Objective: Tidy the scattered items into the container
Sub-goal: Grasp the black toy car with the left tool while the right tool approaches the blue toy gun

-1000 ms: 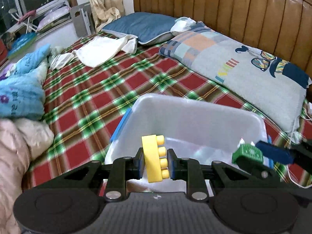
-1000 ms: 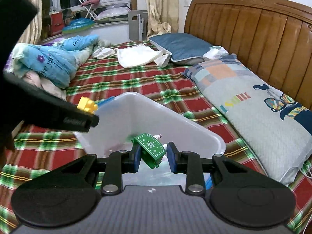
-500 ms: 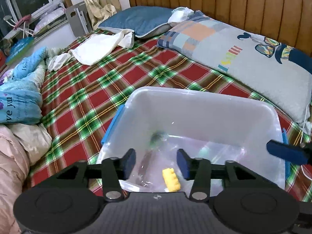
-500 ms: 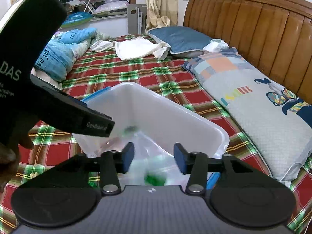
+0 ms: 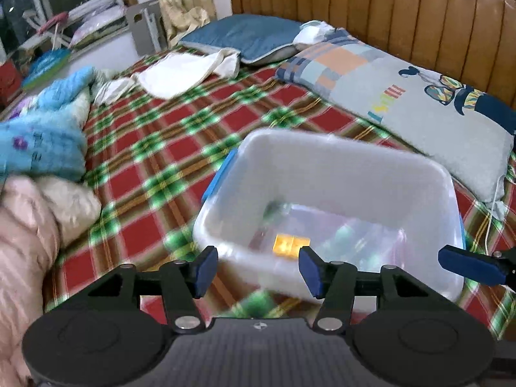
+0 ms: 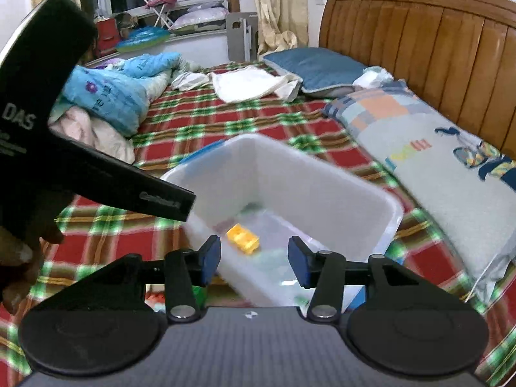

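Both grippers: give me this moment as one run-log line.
left gripper: open, empty | right gripper: open, empty | yellow block: in bin | bin: on bed | green piece: blurred, unsure

Left wrist view: mounted behind the left claw (image 5: 256,269), looking forward and down over the near rim of the container (image 5: 325,164), close above it, toward the headboard (image 5: 371,16).
Right wrist view: mounted behind the right claw (image 6: 254,264), facing the same way from the container's (image 6: 325,177) right near corner.
Shared: container, yellow brick (image 5: 290,243) (image 6: 242,238), plaid bed (image 5: 154,148) (image 6: 206,119), pillows, window side.
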Tool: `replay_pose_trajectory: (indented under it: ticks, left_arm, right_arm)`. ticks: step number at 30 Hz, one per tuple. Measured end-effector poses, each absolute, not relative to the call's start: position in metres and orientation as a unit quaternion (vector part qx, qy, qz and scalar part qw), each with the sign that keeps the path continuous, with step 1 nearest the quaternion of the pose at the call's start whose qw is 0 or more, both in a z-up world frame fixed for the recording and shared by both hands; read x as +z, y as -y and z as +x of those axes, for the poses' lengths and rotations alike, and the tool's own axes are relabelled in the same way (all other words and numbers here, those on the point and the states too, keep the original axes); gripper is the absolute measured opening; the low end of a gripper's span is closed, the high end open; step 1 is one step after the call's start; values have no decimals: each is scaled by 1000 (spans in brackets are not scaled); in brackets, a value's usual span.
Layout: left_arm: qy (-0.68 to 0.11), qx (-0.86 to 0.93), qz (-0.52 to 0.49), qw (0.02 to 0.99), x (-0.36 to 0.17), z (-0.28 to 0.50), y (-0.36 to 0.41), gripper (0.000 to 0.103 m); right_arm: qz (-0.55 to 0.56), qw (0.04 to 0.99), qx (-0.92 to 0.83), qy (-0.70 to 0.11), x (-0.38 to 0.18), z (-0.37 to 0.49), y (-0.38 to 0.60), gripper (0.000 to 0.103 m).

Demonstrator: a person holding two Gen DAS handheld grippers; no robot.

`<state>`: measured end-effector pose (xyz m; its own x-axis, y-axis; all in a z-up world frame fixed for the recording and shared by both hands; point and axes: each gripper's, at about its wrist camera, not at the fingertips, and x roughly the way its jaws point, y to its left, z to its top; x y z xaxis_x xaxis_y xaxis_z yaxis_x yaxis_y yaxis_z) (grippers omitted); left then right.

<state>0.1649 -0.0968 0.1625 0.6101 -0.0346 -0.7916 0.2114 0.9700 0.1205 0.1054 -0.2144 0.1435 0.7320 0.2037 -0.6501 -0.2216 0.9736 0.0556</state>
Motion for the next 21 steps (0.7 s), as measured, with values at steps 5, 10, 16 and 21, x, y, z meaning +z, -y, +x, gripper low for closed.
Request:
replay_pose_trajectory:
  ticks: [5, 10, 16, 21]
  left_arm:
    - [-465, -52, 75, 881, 142, 126, 61, 59]
    - [-513, -35, 67, 855, 107, 90, 32, 59]
    - [-550, -20, 53, 833, 69, 55, 12, 59]
    - [-558, -24, 46, 828, 48, 53, 16, 59]
  right_arm:
    - [-8, 922, 135, -361, 132, 82, 201, 51]
    - [-20, 901, 175, -397, 109, 66, 185, 49]
    - [-45, 878, 197, -434, 84, 60, 171, 49]
    - [-59, 869, 202, -448, 68, 54, 169, 49]
